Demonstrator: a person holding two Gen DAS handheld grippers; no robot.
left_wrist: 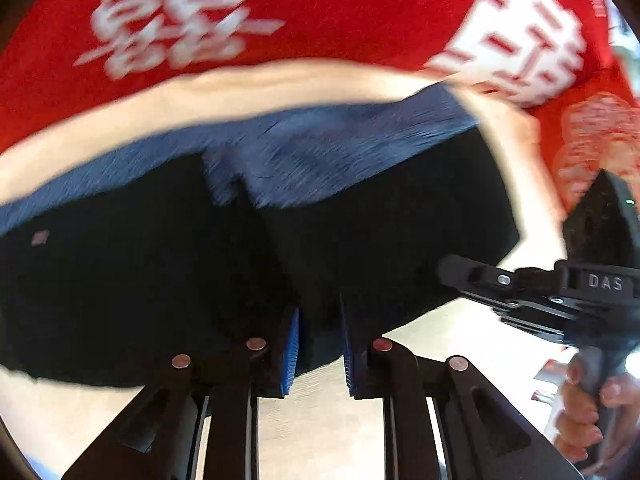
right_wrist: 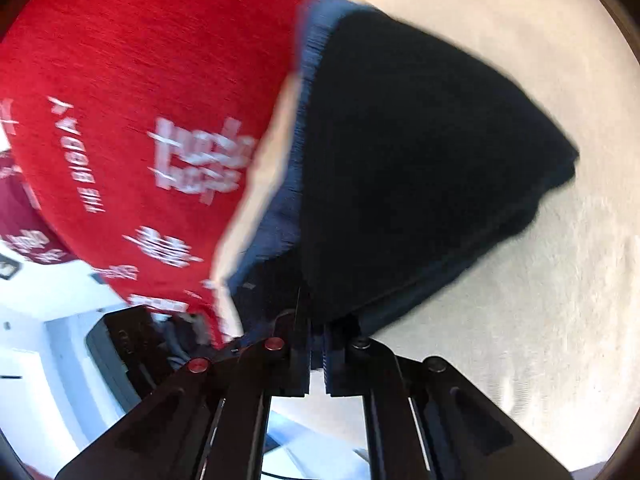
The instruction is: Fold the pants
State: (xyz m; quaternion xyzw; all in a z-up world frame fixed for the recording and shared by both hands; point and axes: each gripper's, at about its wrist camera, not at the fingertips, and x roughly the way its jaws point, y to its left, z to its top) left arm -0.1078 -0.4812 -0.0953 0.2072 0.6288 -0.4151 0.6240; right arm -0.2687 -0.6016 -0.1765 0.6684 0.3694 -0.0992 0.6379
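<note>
I clench my left gripper (left_wrist: 320, 354) and right gripper (right_wrist: 318, 360) on the near edge of the folded black cloth pants (left_wrist: 160, 264), lying on the cream table (left_wrist: 320, 420), ready to fold them over.

both pictures are smeared. the white letters on the red shirt (left_wrist: 320, 8) are too fuzzy to read, and the shirt runs off the top of each view. the blue band of the pants (left_wrist: 340, 140) is streaky, and the dark cloth is so black that its folds cannot be told apart. where the left tool (left_wrist: 318, 344) meets the pants, the cloth hides the tips of its blue pads (left_wrist: 292, 356). in the right wrist view the right tool (right_wrist: 318, 354) has its tips under the pants edge too. the hand (left_wrist: 588, 412) at the lower right is cut off by the picture's rim. the room corner at lower left of the right wrist view is too blurry to name.
</note>
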